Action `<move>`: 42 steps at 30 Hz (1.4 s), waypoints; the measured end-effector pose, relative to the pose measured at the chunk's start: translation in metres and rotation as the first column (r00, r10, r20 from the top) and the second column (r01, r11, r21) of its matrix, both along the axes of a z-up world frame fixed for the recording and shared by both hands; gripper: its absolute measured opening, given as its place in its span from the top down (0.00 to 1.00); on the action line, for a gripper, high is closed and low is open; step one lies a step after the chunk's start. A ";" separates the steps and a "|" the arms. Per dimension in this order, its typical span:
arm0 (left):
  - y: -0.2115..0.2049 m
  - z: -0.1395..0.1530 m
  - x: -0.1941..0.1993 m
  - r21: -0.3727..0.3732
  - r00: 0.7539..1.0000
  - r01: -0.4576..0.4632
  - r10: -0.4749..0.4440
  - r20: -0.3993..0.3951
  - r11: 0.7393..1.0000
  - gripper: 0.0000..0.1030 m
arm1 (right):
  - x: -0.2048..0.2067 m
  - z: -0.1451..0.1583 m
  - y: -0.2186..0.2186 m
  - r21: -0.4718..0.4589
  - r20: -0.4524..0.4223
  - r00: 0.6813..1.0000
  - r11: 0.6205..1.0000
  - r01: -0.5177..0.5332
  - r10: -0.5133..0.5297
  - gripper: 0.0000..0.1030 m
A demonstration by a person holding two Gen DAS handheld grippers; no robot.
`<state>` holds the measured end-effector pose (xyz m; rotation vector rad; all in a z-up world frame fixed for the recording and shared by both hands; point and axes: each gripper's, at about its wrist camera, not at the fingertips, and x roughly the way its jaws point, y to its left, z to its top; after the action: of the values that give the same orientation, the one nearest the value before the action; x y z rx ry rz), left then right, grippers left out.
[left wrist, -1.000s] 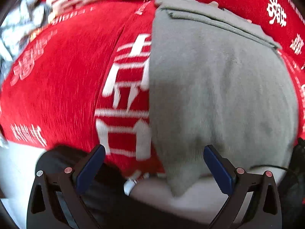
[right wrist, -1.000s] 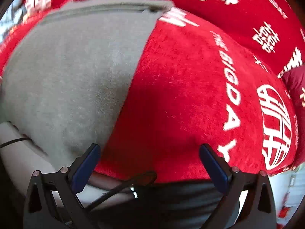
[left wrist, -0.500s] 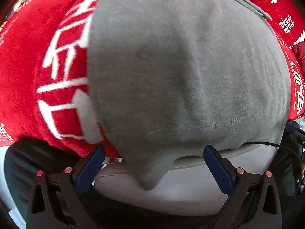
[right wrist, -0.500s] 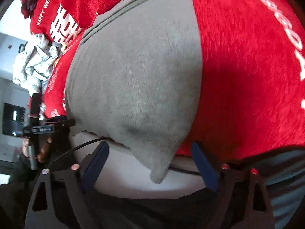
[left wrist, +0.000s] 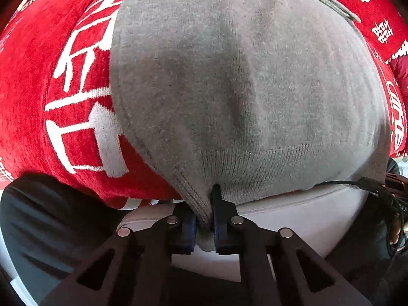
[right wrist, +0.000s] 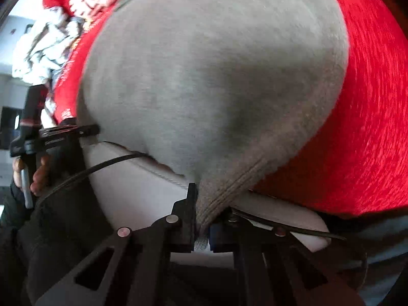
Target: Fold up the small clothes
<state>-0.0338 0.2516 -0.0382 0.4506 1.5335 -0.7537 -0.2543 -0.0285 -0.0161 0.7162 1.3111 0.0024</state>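
Both hand-held grippers point(left wrist: 204, 225) point(right wrist: 202, 225) now clamped on grey garment point(left wrist: 242, 89) corners.

Both grippers, left gripper point(left wrist: 204, 219) and right gripper point(right wrist: 202, 227), have black skeletal linkage arms with triangular cut-outs, round silver rivets at the joints and blue finger pads. Thin black cables point(right wrist: 112, 163) trail nearby. The person wears dark clothing point(left wrist: 51, 229).

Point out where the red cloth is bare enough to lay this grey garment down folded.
Bare red cloth lies left of the grey garment, and more to its right. The far left corner is crowded by a crumpled pale pile. The near edge is taken by both grippers, shut on the hem.
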 end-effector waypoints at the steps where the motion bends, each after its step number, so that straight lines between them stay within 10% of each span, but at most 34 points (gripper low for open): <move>1: 0.005 0.004 0.000 -0.008 1.000 -0.002 0.002 0.001 1.000 0.90 | -0.002 0.005 0.000 0.005 0.027 1.000 1.000 0.006 -0.007 0.93; 12: 0.050 0.054 0.008 -0.227 0.996 -0.076 0.087 0.036 0.971 0.90 | -0.022 0.050 -0.021 0.081 0.306 0.948 0.994 0.071 -0.093 0.93; 22: 0.081 0.099 0.061 -0.425 0.978 -0.129 0.185 0.092 0.896 0.90 | -0.032 0.099 -0.041 0.169 0.565 0.799 0.977 0.133 -0.207 0.93; 42: -0.006 0.148 0.110 -0.560 0.957 -0.141 0.257 0.133 0.816 0.91 | 0.025 0.142 -0.105 0.100 0.631 0.743 0.973 0.206 -0.223 0.93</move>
<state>0.0760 0.2452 0.1100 -0.0667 1.0845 -0.9071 -0.2290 -0.1331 0.1263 0.7931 0.5627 0.0718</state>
